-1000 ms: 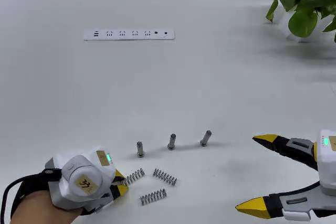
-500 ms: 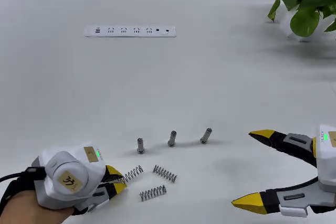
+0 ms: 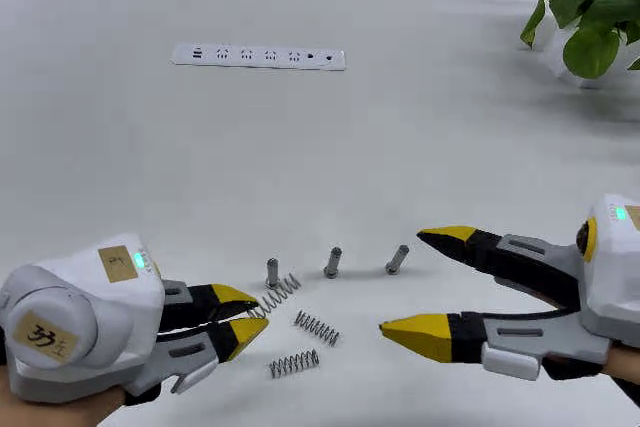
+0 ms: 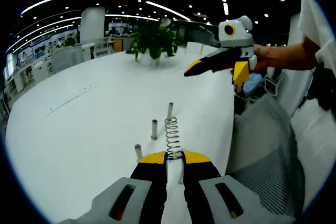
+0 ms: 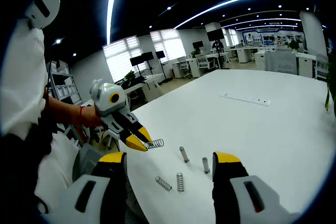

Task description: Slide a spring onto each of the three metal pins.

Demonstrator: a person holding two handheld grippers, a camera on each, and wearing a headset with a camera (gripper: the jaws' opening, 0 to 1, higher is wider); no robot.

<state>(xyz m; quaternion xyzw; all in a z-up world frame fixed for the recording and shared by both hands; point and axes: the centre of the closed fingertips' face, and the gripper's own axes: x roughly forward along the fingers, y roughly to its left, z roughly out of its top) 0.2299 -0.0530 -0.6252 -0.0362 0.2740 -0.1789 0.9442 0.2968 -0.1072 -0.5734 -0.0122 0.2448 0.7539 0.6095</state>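
White table (image 3: 420,127) carries everything. Nearest lie two loose springs (image 3: 294,363), side by side but apart. At the left, the left gripper (image 3: 258,312) has its fingers nearly closed, pinching one end of a third spring (image 3: 280,293), whose free end is close to the leftmost of three upright pins (image 3: 333,262). The right gripper (image 3: 401,281) hovers opposite with its fingers spread wide, holding nothing. Farther back lies a power strip (image 3: 260,56), and a plant (image 3: 590,7) stands far right.

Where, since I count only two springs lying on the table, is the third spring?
In the head view, lower left: the third spring is pinched in the left tool, just beside the leftmost pin.
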